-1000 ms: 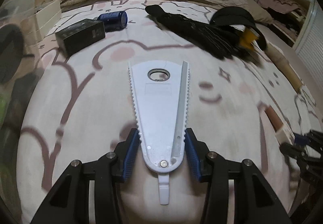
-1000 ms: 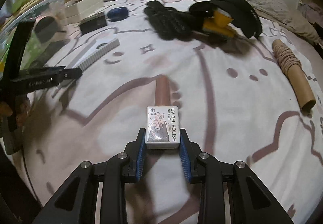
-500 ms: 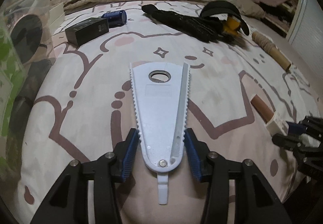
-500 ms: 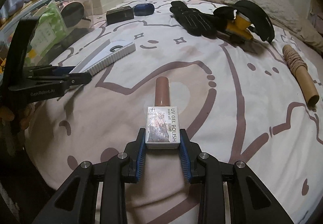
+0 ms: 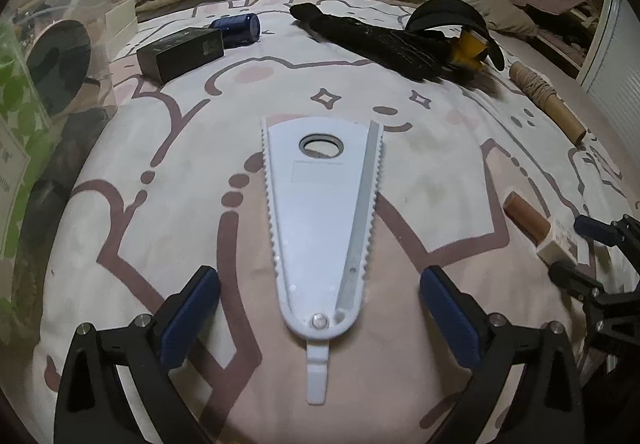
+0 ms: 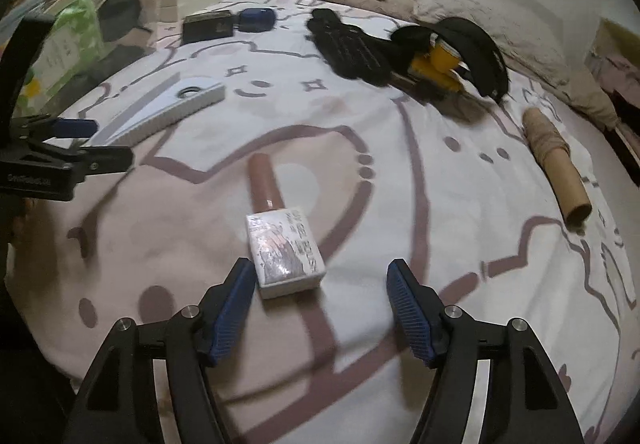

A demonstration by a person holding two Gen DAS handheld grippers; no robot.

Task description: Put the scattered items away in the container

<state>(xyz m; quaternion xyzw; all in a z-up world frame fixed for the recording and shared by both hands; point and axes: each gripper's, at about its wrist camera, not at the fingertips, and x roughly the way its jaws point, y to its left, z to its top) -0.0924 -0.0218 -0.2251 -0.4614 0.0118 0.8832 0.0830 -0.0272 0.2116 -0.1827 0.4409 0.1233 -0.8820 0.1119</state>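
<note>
Your left tongs (image 5: 320, 308) stand spread wide, jaws having just been opening; the white wedge-shaped tool (image 5: 324, 216) lies flat on the bed (image 5: 160, 244) between them, neither blue pad (image 5: 192, 304) touching it. Its narrow tabbed end points toward the camera, its ringed hole away.

Your right tongs (image 6: 320, 308) are parted too, jaws just been opening. The gel polish bottle (image 6: 284, 248) lies on the bedspread between them, nearer the left pad and seeming just clear of it, brown cap pointing away, slightly blurred.

Clear plastic container (image 5: 48, 56) sits at the bed's left edge, green-patterned pack and dark round thing showing through its wall.

Farther up the bed: black box (image 5: 180, 52) beside a blue can (image 5: 238, 29), black gloves (image 5: 380, 40), yellow item under a black strap (image 5: 470, 48), cardboard tube (image 5: 548, 104) off right.
</note>
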